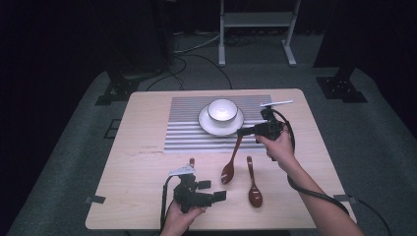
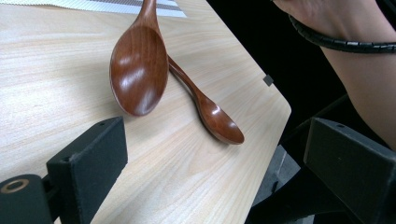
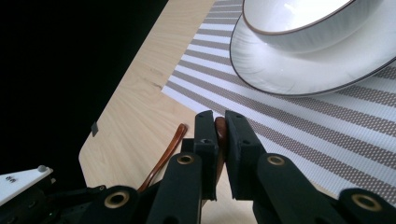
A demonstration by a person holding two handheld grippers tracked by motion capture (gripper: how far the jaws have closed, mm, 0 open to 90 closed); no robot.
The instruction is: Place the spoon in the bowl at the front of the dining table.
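Spoons, two: the held spoon (image 2: 139, 70) and the lying spoon (image 2: 212, 114) are dark reddish wood, lacquered glossy with bright highlights. Surface (image 1: 133, 167): pale wood-grain laminate, smooth, low sheen. Placemat (image 3: 299, 116): woven, striped grey and white, textured matt. Bowl (image 1: 222, 109) and saucer (image 1: 209, 127): white glazed ceramic, glossy, thin dark rim. Claw pads (image 2: 100, 149): black, matt, finely grained.
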